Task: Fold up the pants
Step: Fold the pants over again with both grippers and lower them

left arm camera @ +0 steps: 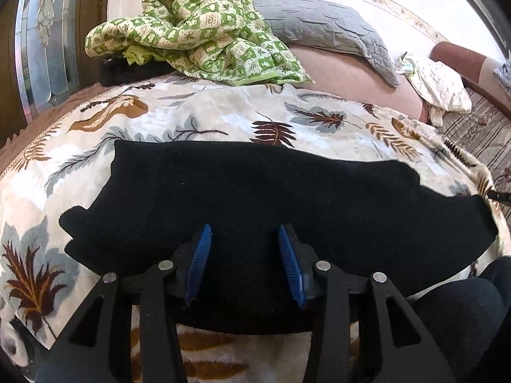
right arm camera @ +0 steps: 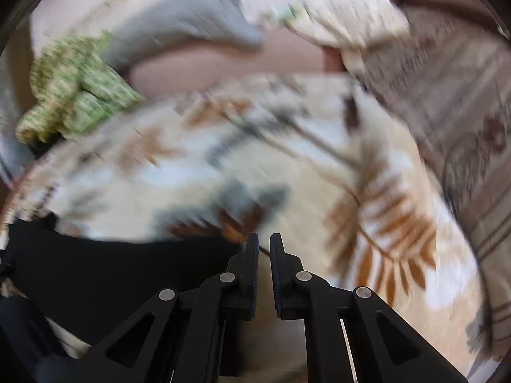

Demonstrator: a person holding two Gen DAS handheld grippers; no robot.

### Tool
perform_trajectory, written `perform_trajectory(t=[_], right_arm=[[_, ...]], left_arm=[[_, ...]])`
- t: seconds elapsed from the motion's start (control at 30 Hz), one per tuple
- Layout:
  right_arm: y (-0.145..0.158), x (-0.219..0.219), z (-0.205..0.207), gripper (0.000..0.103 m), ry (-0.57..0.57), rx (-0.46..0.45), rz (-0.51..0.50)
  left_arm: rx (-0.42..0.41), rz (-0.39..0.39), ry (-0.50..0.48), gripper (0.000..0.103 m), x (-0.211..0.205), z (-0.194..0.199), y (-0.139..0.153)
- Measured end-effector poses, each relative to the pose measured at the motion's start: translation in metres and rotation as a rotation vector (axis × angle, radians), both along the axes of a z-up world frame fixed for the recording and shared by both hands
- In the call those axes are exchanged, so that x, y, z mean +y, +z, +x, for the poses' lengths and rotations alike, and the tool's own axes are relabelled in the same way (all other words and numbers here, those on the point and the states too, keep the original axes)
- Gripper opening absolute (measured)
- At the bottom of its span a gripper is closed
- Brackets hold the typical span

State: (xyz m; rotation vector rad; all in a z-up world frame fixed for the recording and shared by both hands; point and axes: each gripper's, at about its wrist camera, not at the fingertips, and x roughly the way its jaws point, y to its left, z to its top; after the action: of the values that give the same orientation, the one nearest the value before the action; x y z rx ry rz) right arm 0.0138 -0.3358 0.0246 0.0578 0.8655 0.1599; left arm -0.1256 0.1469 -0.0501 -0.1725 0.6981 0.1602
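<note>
Left wrist view: black pants (left arm camera: pixel 255 198) are seen spread flat and wide across a leaf-print blanket (left arm camera: pixel 198 118) on a bed, running from the left part of the frame to the right edge, already laid in a doubled band. The left gripper (left arm camera: pixel 244 236) is held over the near edge of the pants, its blue pads (left arm camera: pixel 199 255) spread apart with black cloth between them; whether the pads press the cloth cannot be told, no pinch is seen. A green checked quilt (left arm camera: pixel 198 28) is bunched at the far side, with a grey quilted pillow (left arm camera: pixel 325 25) just beside it and a pink bolster (left arm camera: pixel 351 73) under that. A pale crumpled cloth (left arm camera: pixel 444 86) lies at the far right. A dark-clothed leg of the person (left arm camera: pixel 463 312) is seen at lower right. Right wrist view, heavily motion-blurred: the right gripper (right arm camera: pixel 264 239) is shown with its jaws drawn nearly together, a narrow slit left between them, and nothing is seen gripped; it is placed just past the right end of the pants (right arm camera: pixel 111 271), over bare blanket (right arm camera: pixel 319 175). The pants fill the lower left of this view. The green quilt (right arm camera: pixel 73 89) and grey pillow (right arm camera: pixel 185 19) are made out at the top left, a striped brown cover (right arm camera: pixel 453 111) at the right.
</note>
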Motion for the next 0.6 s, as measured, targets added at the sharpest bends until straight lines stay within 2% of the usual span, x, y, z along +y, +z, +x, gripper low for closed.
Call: perform_trajectory(t=[0.07, 0.1, 0.13, 0.2, 0.23, 0.27, 0.33, 0.37, 0.4, 0.43, 0.5, 0.6], right_arm=[[0.011, 0.026, 0.003, 0.018, 0.113, -0.021, 0.047], [0.011, 0.043, 0.005, 0.025, 0.189, -0.01, 0.067], [0.005, 0.063, 0.005, 0.028, 0.284, 0.014, 0.067], [-0.011, 0.082, 0.005, 0.028, 0.335, 0.049, 0.001], [-0.027, 0.081, 0.01, 0.025, 0.316, 0.093, -0.036], [-0.042, 0.072, 0.012, 0.025, 0.282, 0.138, -0.046], [-0.046, 0.048, 0.009, 0.025, 0.261, 0.118, 0.081], [-0.047, 0.042, 0.006, 0.025, 0.254, 0.123, 0.093], [-0.046, 0.04, 0.004, 0.025, 0.252, 0.121, 0.093], [-0.045, 0.04, 0.001, 0.025, 0.255, 0.12, 0.08], [-0.045, 0.04, -0.001, 0.025, 0.271, 0.107, 0.047], [-0.049, 0.039, 0.003, 0.025, 0.276, 0.102, 0.048]], left_arm=[[-0.018, -0.05, 0.011, 0.041, 0.003, -0.001, 0.011], [-0.05, -0.074, 0.0, 0.041, 0.002, -0.001, 0.022], [-0.071, -0.076, -0.017, 0.041, -0.002, 0.0, 0.029], [-0.102, -0.081, -0.082, 0.042, -0.013, 0.009, 0.043], [-0.098, -0.09, -0.139, 0.044, -0.022, 0.02, 0.047], [-0.078, -0.101, -0.181, 0.044, -0.029, 0.031, 0.046], [0.036, -0.155, -0.298, 0.044, -0.048, 0.068, 0.028], [0.105, -0.178, -0.353, 0.043, -0.058, 0.085, 0.014], [0.151, -0.169, -0.38, 0.043, -0.068, 0.098, 0.003], [0.156, -0.107, -0.387, 0.044, -0.08, 0.108, -0.001], [0.186, -0.046, -0.398, 0.044, -0.094, 0.125, -0.003], [0.261, -0.043, -0.402, 0.047, -0.099, 0.151, -0.007]])
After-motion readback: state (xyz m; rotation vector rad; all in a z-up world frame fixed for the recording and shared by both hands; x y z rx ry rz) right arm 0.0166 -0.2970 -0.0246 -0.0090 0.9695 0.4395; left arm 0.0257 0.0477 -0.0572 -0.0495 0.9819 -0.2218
